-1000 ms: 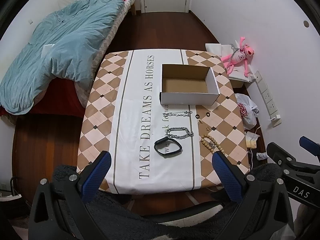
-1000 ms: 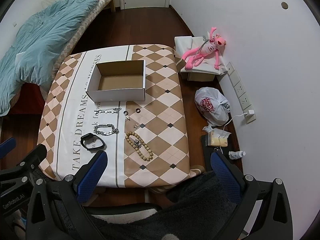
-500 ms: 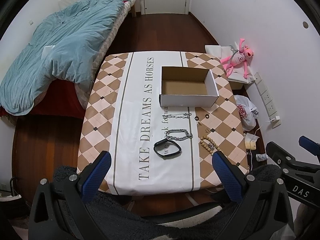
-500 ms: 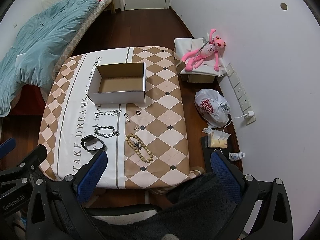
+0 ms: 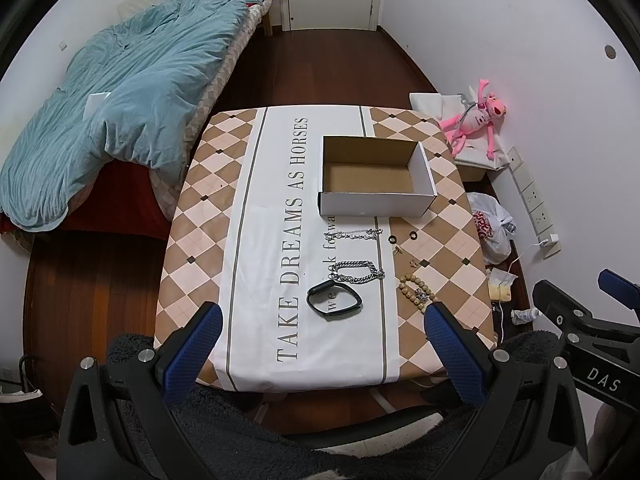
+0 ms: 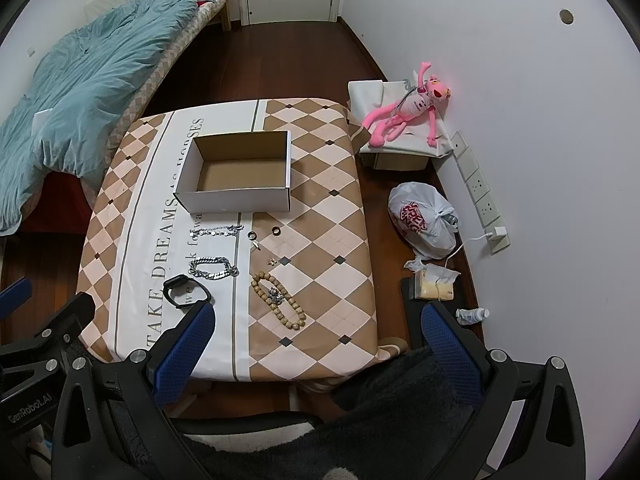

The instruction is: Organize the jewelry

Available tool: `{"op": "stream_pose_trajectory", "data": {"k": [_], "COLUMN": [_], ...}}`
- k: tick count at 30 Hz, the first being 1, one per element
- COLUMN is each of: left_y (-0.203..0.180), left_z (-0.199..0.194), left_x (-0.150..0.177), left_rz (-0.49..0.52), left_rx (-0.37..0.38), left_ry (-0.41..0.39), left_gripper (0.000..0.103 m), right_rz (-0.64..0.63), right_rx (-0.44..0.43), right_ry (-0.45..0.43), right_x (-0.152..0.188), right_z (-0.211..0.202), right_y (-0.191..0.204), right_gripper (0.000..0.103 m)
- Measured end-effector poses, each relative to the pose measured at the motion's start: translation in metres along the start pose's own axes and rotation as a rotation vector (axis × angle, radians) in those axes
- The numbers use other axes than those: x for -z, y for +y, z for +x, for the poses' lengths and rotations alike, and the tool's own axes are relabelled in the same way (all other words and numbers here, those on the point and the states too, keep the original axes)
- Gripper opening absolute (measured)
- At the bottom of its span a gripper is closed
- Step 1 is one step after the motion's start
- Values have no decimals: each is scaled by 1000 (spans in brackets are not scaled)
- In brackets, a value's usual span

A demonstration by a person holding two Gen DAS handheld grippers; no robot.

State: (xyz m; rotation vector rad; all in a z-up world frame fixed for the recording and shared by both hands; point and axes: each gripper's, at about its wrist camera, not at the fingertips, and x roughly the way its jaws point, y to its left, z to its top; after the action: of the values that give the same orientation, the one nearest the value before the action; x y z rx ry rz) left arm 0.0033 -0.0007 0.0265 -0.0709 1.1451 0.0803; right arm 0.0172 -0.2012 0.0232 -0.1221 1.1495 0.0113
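Both views have risen slightly; nothing is touched. The left gripper [image 5: 320, 354] and right gripper [image 6: 316, 344] hang spread and empty (above the near edge). All jewelry, including the black band [image 5: 334, 299], lies before the empty cardboard box [image 5: 376, 176].

- Bead bracelet [image 5: 416, 293]: near end hidden behind the left gripper's right finger [image 5: 454, 356] in the left wrist view.
- Black band [image 6: 186, 293]: near edge covered by the right gripper's left finger [image 6: 182, 354] in the right wrist view.
- Small pieces [image 6: 272, 261] near the two rings [image 6: 264, 233]: too small to identify.
- Tablecloth lettering [image 6: 178, 216]: partly hidden under the box [image 6: 236, 200].
- Blue duvet [image 5: 108, 112]: cut off at the left edge.
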Motion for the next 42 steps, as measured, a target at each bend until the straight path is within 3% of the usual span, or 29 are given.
{"op": "stream_pose_trajectory", "data": {"k": [17,22,30,34,41,42], "left_y": [0,8,11,14,23,24], "left_z": [8,44,133,164,190,192], "left_x": [-13,-28,-15,-3,11,12], "left_rz": [9,9,46,41,-16,-21], "left_rx": [-24,-80,-127,-116,-18,-3], "left_ry": [-28,-34,112,184,253,258], "left_gripper": [103,103,103,102,102,96], "right_rz": [6,17,-1,-17,-31,-33], "right_rx": [1,41,49,25,5,2], "right_ry": [-10,34,211,279,332,338], "right_x": [-6,-17,-2,11,22,22], "right_z": [7,54,166,205,238,240], "right_y": [0,-3,2,10,18,18], "right_gripper": [103,103,100,91,74,71]}}
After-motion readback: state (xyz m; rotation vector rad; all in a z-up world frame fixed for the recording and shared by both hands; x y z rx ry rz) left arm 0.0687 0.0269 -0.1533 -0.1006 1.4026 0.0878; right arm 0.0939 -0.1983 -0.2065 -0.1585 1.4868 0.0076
